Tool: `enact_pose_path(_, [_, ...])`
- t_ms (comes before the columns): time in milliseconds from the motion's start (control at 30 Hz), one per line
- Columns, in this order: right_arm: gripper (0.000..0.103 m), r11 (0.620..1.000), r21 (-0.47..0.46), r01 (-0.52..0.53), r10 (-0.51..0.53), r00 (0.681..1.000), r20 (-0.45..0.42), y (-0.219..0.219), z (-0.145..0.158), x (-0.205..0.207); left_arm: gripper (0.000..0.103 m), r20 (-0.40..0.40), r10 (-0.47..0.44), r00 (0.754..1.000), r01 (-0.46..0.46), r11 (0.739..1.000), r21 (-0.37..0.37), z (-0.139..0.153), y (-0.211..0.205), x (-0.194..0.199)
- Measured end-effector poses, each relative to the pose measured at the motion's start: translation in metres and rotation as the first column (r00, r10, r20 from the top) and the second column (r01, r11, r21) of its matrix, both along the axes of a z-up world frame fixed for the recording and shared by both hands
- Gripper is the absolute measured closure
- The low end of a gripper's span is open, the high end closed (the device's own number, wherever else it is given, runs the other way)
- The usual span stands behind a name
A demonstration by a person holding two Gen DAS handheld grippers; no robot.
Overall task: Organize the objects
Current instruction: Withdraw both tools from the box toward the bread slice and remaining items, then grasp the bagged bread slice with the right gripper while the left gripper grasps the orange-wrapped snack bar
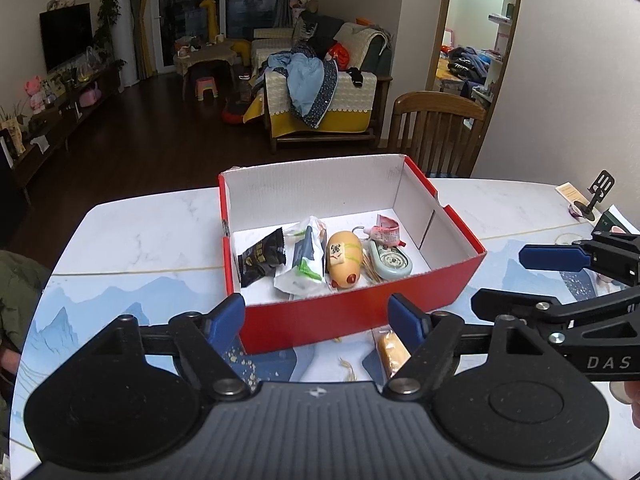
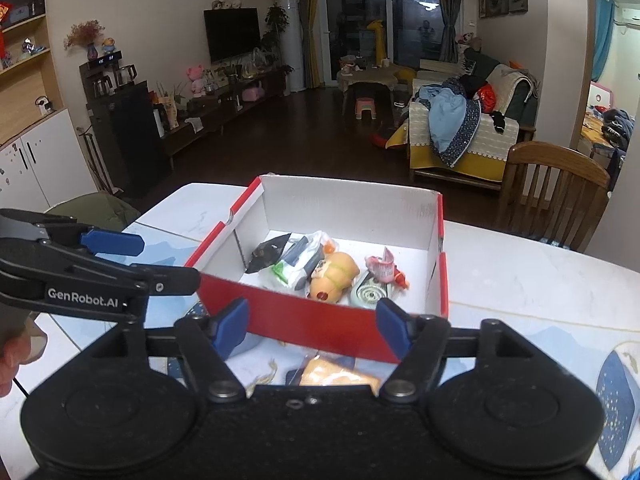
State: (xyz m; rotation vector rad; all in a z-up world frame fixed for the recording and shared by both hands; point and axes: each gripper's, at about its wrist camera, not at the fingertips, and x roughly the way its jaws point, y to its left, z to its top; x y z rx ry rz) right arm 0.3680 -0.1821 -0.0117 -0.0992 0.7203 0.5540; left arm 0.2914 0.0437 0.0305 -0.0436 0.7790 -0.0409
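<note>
One red box (image 1: 360,316) with white insides sits on the table (image 1: 140,240), and it is open at the top. Five things lie in the near part of the box. There is one black packet (image 1: 262,262) on the left, then one white and green packet (image 1: 306,262), then one yellow toy (image 1: 343,264) shaped like a sausage, then one pale green round gadget (image 1: 390,262), and one small pink thing (image 1: 387,234) on top of that gadget.

One more thing is outside the box. It is a yellow snack packet (image 1: 392,350) lying on the table, just beside the near wall of the box.

Two claws are here, each with two blue fingers. The left claw (image 1: 316,316) is spread wide and holds nothing. It floats over the table at the near side of the box, and the yellow snack packet lies near its right finger (image 1: 404,316).

The right claw (image 2: 312,322) is spread wide too and holds nothing. From its own camera the yellow snack packet (image 2: 336,374) lies on the table between its two fingers, close to the camera, with the red box (image 2: 312,320) just past it.

One wooden chair (image 1: 436,132) stands at the far side of the table
</note>
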Motion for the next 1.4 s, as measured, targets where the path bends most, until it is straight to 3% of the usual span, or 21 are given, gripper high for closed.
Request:
enact_pose_path(267, [0.011,1.000,0.011,0.007,-0.007,1.000,-0.006,-0.007,-0.004,-0.016,0.021,0.000,0.009,1.000,-0.009,1.000,-0.011,-0.006,0.000,-0.022])
enact_pose_path(467, [0.001,1.000,0.012,0.023,-0.023,1.000,-0.012,-0.012,-0.011,-0.024,0.021,-0.004,0.026,1.000,-0.026,1.000,-0.015,-0.015,0.004,-0.037])
enact_pose_path(733, [0.001,0.999,-0.008,0.048,-0.049,0.998,-0.048,-0.014,-0.030,-0.026,0.016,-0.044,0.055,0.998,-0.057,0.998,-0.039,-0.038,0.016,-0.052])
enact_pose_path(867, [0.000,0.998,-0.021,0.060,-0.062,0.995,-0.073,-0.015,-0.043,-0.024,0.004,-0.063,0.080,0.995,-0.082,0.996,-0.029,-0.054,0.019,-0.057])
enact_pose_path(1400, [0.001,0.991,-0.068,0.119,-0.131,0.969,-0.211,0.001,-0.100,-0.009,0.002,-0.191,0.127,0.973,-0.122,0.992,0.039,-0.126,0.030,-0.057])
